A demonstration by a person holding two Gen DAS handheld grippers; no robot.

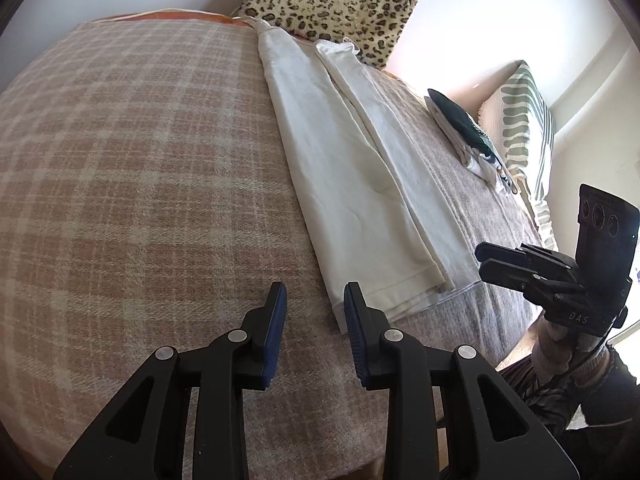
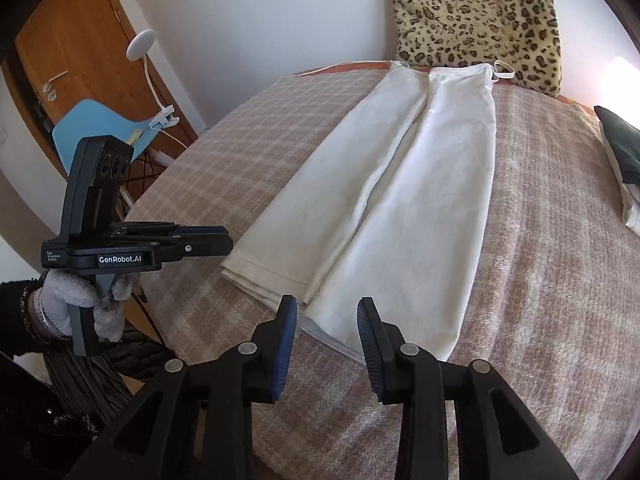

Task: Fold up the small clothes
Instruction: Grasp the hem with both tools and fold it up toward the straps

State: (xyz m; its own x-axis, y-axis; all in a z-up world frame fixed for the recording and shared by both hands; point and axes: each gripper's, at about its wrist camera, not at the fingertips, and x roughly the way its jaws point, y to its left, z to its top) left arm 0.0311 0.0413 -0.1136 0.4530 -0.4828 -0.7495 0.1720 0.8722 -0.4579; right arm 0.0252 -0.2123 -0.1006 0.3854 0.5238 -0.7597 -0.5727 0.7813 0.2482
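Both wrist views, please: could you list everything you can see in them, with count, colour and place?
White garment: one, cream white, folded lengthwise along the middle of the bed.
Plaid blanket: one, beige and pink check, covering the bed.
Leopard cushion: one, tan with dark spots, at the far end against the wall.
Folded clothes pile: one, dark green on top of white, at the right edge of the bed.
Striped pillow: one, green and white, beyond that pile.
Blue chair: one, light blue, by the wooden door.
Clip lamp: one, white, clamped to the chair.
Left gripper: black, blue pads, open, empty.
Right gripper: same, open, empty.
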